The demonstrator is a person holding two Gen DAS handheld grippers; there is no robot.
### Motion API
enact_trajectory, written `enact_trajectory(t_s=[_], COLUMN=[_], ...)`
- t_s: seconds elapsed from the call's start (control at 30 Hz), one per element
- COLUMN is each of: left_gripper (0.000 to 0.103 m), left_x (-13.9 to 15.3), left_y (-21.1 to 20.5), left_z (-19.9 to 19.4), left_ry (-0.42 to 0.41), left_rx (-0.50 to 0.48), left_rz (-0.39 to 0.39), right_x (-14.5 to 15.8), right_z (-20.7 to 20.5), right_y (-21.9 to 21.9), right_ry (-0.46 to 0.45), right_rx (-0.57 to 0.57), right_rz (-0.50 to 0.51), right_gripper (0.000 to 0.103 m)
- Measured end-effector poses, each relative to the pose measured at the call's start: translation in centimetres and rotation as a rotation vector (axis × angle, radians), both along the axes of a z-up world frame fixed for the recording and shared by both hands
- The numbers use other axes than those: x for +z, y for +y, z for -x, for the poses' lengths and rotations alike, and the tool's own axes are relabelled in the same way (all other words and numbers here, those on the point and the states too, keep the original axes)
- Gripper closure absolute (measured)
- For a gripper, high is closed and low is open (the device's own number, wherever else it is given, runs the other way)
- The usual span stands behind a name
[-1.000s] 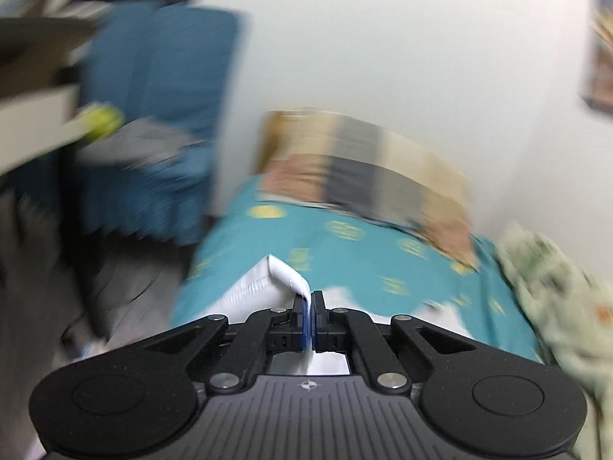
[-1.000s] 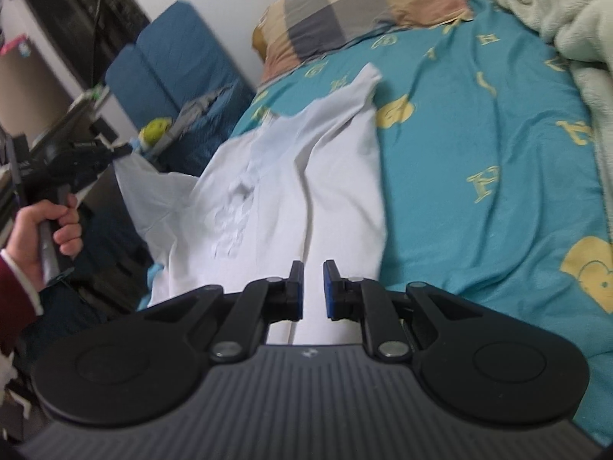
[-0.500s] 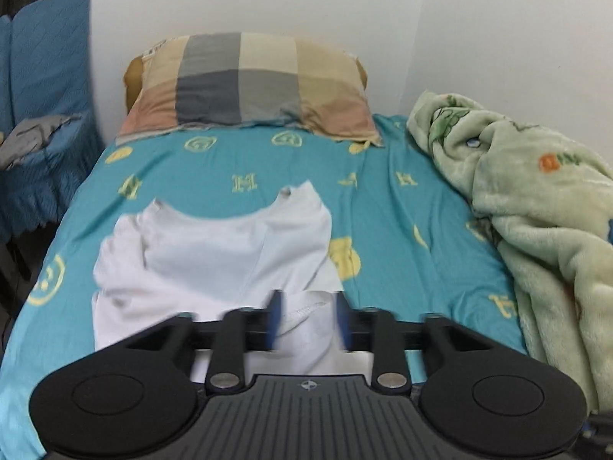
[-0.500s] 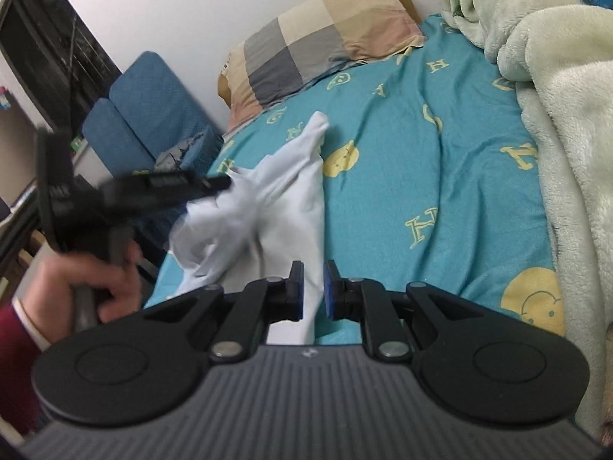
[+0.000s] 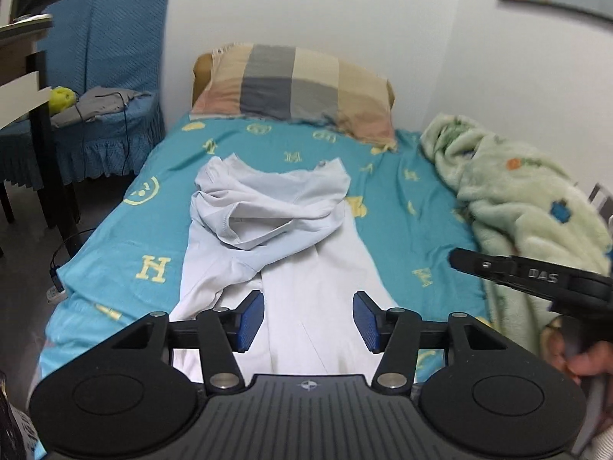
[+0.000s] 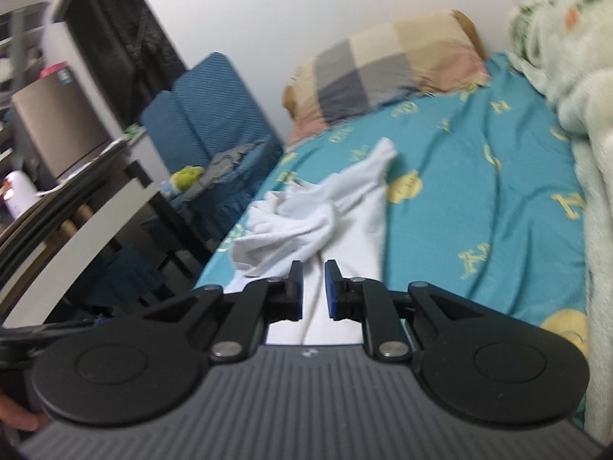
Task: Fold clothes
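White shirt (image 5: 291,264) lies lengthwise on the bed (image 5: 126,237), collar end toward the pillow (image 5: 295,84).
Its soft, thin cloth is flat near the foot edge and bunched in folds at the top. The left gripper (image 5: 308,316) is spread wide, the right gripper (image 6: 313,291) slightly apart; both are empty.

The white shirt (image 5: 291,230) is thin, smooth matt cloth, creased where its far half lies bunched. The bedsheet (image 5: 153,237) under it is smooth teal printed cloth. On the right the green blanket (image 5: 517,191) looks thick and fleecy; the far pillow (image 5: 295,84) is soft checked fabric. The left gripper (image 5: 308,320) is matt black plastic with blue rubbery pads (image 5: 251,318), shiny metal rivets and a ribbed grey body. The chair cover (image 5: 115,46) is ribbed blue cloth.
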State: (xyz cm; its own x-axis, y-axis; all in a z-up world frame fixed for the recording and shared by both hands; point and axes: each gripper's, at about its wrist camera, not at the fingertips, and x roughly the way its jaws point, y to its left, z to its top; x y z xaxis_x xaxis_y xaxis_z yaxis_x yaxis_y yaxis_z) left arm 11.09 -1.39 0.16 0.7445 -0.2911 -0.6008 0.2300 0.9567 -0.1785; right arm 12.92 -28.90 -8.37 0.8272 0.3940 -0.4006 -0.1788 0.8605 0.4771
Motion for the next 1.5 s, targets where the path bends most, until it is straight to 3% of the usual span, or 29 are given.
enact_trajectory(t_s=[0.07,0.13,0.2,0.27,0.4,0.53,0.63,0.77,0.83,0.87,0.9,1.0,1.13,1.23,1.37,1.5], left_gripper=[0.046,0.045,0.045,0.045,0.045,0.044,0.044,0.044,0.044,0.044,0.044,0.044,0.044,0.044,0.044,0.044], left_x=[0.1,0.1,0.1,0.0,-1.4,-2.5,-3.3,-4.4,-4.7,-4.7,-4.8,-4.8,-5.0,-5.2,-6.1,-7.4], left_y=[1.0,2.1,3.4,4.9,7.4,8.8,9.8,10.7,11.3,11.4,11.4,10.6,9.6,9.0,8.5,8.1], left_z=[0.6,0.5,0.2,-0.3,0.2,0.1,-0.3,-1.3,-1.5,-1.5,-1.5,-1.4,-1.2,-1.2,-1.8,-2.8], left_ry=[-0.018,-0.033,-0.047,-0.056,-0.043,-0.034,-0.034,0.004,0.021,0.028,0.034,0.051,0.056,0.060,0.083,0.119], left_rx=[0.014,0.020,0.030,0.044,0.075,0.070,0.067,0.078,0.082,0.085,0.087,0.063,0.030,0.020,0.021,0.019], left_rz=[0.013,0.012,0.009,0.036,0.085,0.103,0.138,0.157,0.190,0.196,0.198,0.189,0.187,0.180,0.162,0.136], right_x=[0.4,0.7,1.3,1.9,2.5,0.3,-1.2,-3.2,-4.3,-4.3,-4.3,-3.1,-0.7,-0.3,-2.7,-6.8], right_z=[0.3,0.5,0.0,-1.2,-5.9,-11.7,-14.9,-17.7,-18.9,-19.1,-19.3,-19.7,-22.0,-25.1,-29.1,-30.9], right_y=[0.5,1.0,2.1,3.7,8.6,14.0,17.9,21.7,22.5,22.5,22.4,21.2,18.1,16.1,13.5,12.3], right_ry=[-0.025,-0.050,-0.068,-0.086,-0.081,-0.021,-0.025,-0.032,0.006,0.011,0.013,-0.048,-0.106,-0.089,0.004,0.085], right_rx=[0.025,0.050,0.062,0.095,0.174,0.228,0.272,0.321,0.318,0.308,0.297,0.236,0.075,-0.031,-0.106,-0.108], right_rz=[0.014,0.029,0.060,0.079,0.176,0.255,0.363,0.550,0.619,0.636,0.650,0.623,0.507,0.471,0.426,0.381], right_gripper=[0.087,0.080,0.051,0.033,0.031,0.032,0.032,0.034,0.044,0.079,0.097,0.097,0.097,0.097,0.097,0.097])
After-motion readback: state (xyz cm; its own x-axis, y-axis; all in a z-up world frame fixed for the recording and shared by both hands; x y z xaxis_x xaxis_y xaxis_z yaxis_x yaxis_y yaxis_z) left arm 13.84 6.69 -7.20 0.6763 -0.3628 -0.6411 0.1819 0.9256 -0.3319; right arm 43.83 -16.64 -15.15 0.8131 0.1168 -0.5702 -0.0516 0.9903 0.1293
